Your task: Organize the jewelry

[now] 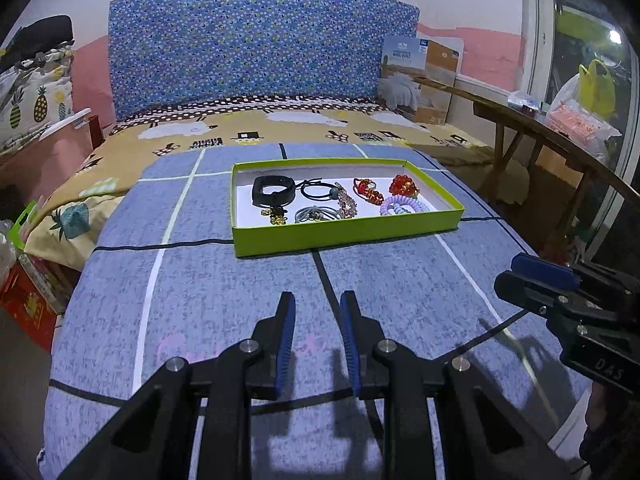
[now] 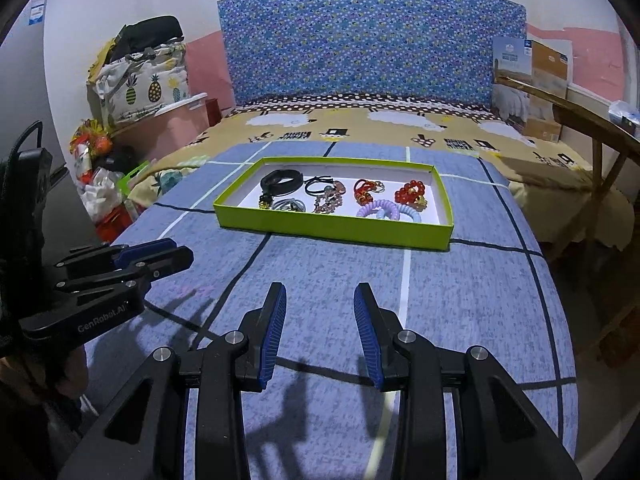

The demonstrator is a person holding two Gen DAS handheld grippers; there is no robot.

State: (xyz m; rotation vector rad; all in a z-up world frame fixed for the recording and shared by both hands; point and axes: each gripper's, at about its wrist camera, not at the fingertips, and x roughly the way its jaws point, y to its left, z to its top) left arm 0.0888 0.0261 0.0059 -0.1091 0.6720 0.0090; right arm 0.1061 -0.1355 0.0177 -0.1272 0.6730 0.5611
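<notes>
A shallow green box [image 1: 340, 234] [image 2: 332, 228] with a white floor lies on the blue checked cover. In it lie a black band [image 1: 273, 192] [image 2: 280, 181], a black hair tie [image 1: 316, 193], a grey hair tie [image 1: 316, 215], a beaded clip [image 1: 347, 202], red bead pieces [image 1: 403, 185] [image 2: 410, 193] and a purple coil tie [image 1: 402, 205] [image 2: 380, 208]. My left gripper [image 1: 318, 300] [image 2: 160, 252] is open and empty, well short of the box. My right gripper [image 2: 320, 290] [image 1: 532, 268] is open and empty, also short of the box.
The bed has a blue patterned headboard [image 1: 260, 48] and a tan sheet [image 1: 280, 130]. A wooden table [image 1: 540, 128] stands to the right. A cardboard box [image 1: 424, 76] leans by the headboard. Bags and clutter [image 2: 104, 168] lie left of the bed.
</notes>
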